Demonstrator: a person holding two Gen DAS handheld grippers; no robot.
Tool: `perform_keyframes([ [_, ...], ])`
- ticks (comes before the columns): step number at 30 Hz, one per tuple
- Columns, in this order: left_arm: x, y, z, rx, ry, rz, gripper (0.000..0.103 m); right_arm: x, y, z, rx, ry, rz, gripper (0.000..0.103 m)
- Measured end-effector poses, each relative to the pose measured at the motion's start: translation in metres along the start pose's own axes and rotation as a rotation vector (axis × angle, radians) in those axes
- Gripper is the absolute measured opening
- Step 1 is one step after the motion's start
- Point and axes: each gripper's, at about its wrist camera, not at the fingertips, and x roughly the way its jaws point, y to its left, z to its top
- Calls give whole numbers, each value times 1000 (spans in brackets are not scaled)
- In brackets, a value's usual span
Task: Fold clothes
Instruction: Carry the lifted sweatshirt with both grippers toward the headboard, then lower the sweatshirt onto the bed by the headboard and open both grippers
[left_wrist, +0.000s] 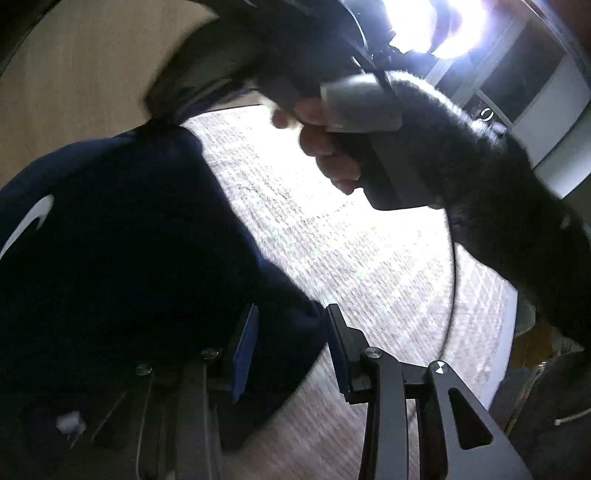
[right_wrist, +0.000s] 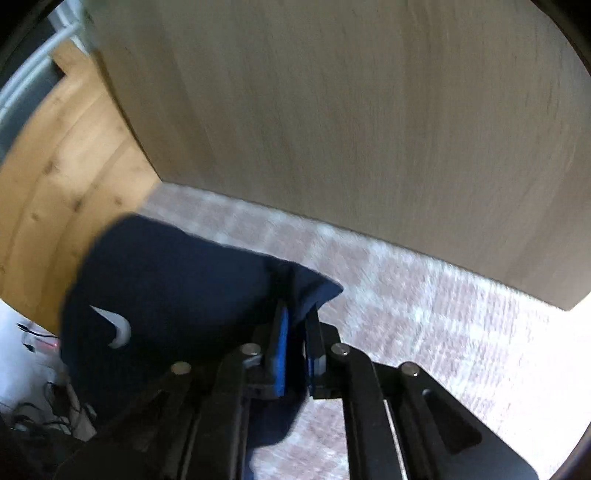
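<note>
A dark navy garment (left_wrist: 122, 240) with a white swoosh mark hangs in the air above a pale pink patterned rug (left_wrist: 332, 229). My left gripper (left_wrist: 291, 332) has its jaws apart, with a fold of the navy cloth lying between them. In the left wrist view a hand holds the right gripper body (left_wrist: 365, 107) up high, and the garment hangs from its fingers. In the right wrist view my right gripper (right_wrist: 297, 314) is shut on a corner of the navy garment (right_wrist: 173, 280), which droops to the left and shows the swoosh.
A light wooden panel (right_wrist: 351, 110) stands upright behind the rug (right_wrist: 443, 314). Wooden floor (right_wrist: 55, 192) lies to the left. Cables and small items (right_wrist: 44, 406) lie at the lower left. A white cabinet (left_wrist: 554, 122) and a bright window are at the far right.
</note>
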Motion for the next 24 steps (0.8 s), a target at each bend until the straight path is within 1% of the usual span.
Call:
perform_keyframes([
  [1, -13, 1, -6, -11, -18, 5, 35, -12, -4, -1, 26, -35, -42, 29],
  [2, -30, 5, -14, -29, -48, 28, 35, -25, -9, -2, 55, -73, -87, 32],
  [4, -68, 21, -36, -104, -116, 106, 36, -49, -10, 0, 79, -136, -96, 33],
  [7, -113, 59, -66, -264, -203, 249, 36, -69, 24, 6, -18, -160, 18, 33],
  [8, -125, 73, -75, -322, -228, 286, 36, -67, 44, 9, -65, -156, 53, 33],
  [10, -142, 103, -93, -437, -267, 334, 36, -60, 89, 13, -164, -144, 122, 33],
  [11, -144, 116, -99, -474, -273, 346, 36, -56, 111, 16, -213, -138, 156, 33],
  [12, -143, 127, -103, -489, -271, 349, 36, -46, 134, 16, -256, -115, 182, 33],
  [13, -136, 135, -108, -492, -242, 355, 40, -30, 151, 15, -285, -84, 197, 33],
  [14, -122, 143, -112, -498, -190, 373, 43, -14, 167, 14, -311, -52, 211, 33],
  [15, -109, 152, -117, -504, -138, 391, 42, 7, 177, 14, -325, -14, 209, 33],
  [16, -100, 158, -122, -520, -102, 391, 43, 29, 181, 10, -334, 41, 179, 33],
  [17, -100, 160, -125, -538, -97, 388, 42, 51, 184, 5, -342, 99, 142, 33],
  [18, -105, 158, -126, -548, -109, 397, 42, 55, 185, 4, -349, 98, 136, 31],
  [19, -112, 155, -126, -545, -124, 419, 39, 43, 181, 5, -336, 76, 139, 31],
  [21, -134, 145, -120, -516, -171, 461, 39, 14, 169, 9, -300, 28, 148, 33],
  [24, -152, 133, -99, -445, -244, 451, 41, -27, 152, -2, -267, -38, 146, 33],
])
